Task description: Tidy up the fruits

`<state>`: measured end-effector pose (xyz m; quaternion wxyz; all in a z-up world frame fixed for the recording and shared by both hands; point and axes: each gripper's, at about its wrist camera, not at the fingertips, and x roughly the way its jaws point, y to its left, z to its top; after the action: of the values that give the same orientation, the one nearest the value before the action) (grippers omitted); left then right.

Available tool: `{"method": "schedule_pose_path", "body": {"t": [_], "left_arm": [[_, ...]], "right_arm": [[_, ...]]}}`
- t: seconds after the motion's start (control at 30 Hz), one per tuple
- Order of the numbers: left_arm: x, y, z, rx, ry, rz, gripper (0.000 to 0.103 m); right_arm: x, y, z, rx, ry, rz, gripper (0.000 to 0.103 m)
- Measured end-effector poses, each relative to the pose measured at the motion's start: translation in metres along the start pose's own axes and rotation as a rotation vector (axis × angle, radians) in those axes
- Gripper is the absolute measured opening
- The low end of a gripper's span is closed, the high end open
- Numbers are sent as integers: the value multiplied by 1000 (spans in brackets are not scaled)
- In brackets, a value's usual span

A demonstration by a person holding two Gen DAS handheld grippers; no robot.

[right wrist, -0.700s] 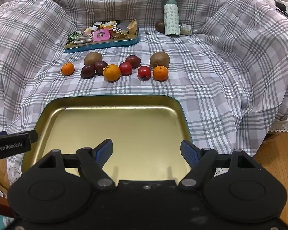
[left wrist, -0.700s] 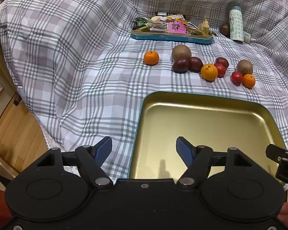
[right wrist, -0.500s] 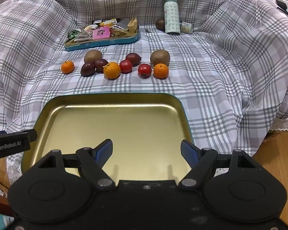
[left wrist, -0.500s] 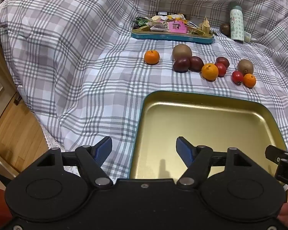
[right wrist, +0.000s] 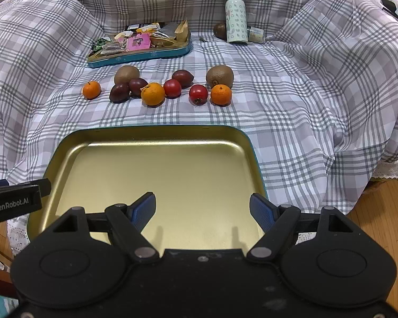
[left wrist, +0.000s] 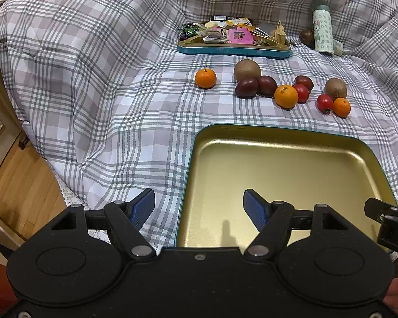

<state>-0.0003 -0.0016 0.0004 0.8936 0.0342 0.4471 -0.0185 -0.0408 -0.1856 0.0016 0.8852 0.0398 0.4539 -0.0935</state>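
Observation:
An empty gold tray point(left wrist: 291, 135) point(right wrist: 156, 133) with a teal rim lies on the plaid cloth close to me. Behind it runs a row of fruit: a small orange point(left wrist: 205, 78) point(right wrist: 91, 89) at the left, a kiwi point(left wrist: 247, 70) point(right wrist: 126, 74), two dark plums point(left wrist: 246, 88) point(right wrist: 119, 92), a bigger orange point(left wrist: 286, 96) point(right wrist: 152, 94), red fruits point(right wrist: 198, 94), another kiwi point(right wrist: 220, 75) and a small orange point(right wrist: 221, 95). My left gripper point(left wrist: 199, 206) hangs open over the tray's near left edge. My right gripper point(right wrist: 203, 209) is open above the tray's near right part. Both hold nothing.
A teal tin point(left wrist: 233, 49) point(right wrist: 140, 55) full of wrappers sits behind the fruit. A pale patterned bottle point(left wrist: 322, 32) point(right wrist: 235, 18) stands at the back right with a brown fruit point(right wrist: 219, 30) beside it. Wooden floor point(left wrist: 21, 180) lies past the cloth's left edge and floor point(right wrist: 379, 212) past its right edge.
Both views have shifted slightly; the fruit row and tray sit a little higher in the frames. Both grippers remain open and empty.

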Motion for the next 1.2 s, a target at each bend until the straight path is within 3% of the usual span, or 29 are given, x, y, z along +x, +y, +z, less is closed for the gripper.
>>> {"method": "schedule_pose_path", "body": {"t": [1.2], "left_arm": [[-2,-3,-4,6,-10,7,74]], "right_arm": [[0,3,-1,-20,8,-3,82]]}}
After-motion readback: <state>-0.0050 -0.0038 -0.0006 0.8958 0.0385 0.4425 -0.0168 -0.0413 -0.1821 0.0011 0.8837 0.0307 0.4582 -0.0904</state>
